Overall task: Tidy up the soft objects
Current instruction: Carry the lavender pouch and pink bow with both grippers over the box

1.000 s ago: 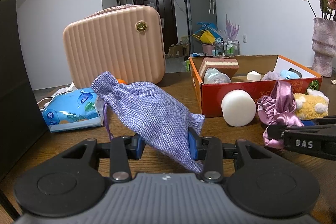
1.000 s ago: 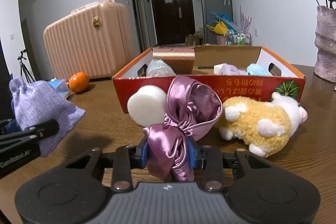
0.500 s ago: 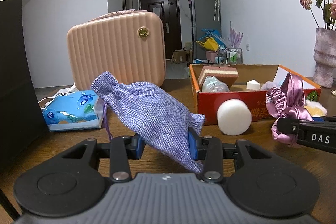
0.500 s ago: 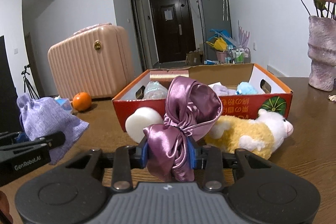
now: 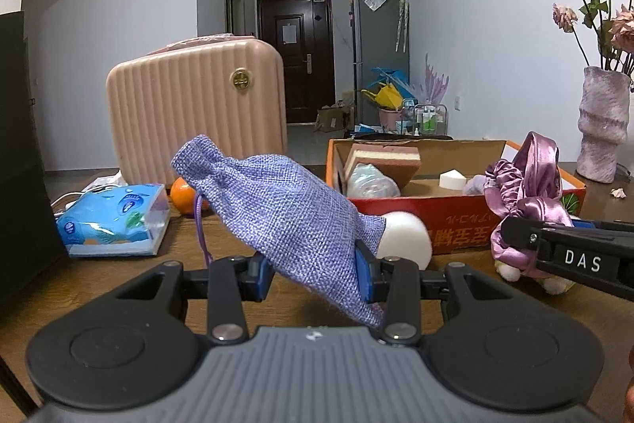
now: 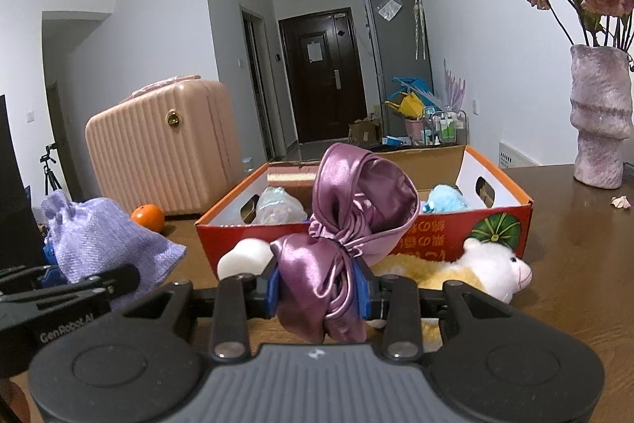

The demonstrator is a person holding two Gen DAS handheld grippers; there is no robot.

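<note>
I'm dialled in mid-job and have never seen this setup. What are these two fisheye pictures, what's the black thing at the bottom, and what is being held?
There is no robot: a person holds a two-finger gripper in each hand, and each carries a camera looking along its fingers, so the black shape is the gripper itself. In the left view, the left gripper is shut on a purple cloth pouch. In the right view, the right gripper is shut on a satin scrunchie. On the wooden table sit a red cardboard box, a plush toy, a white sponge, an orange and a tissue pack.
</note>
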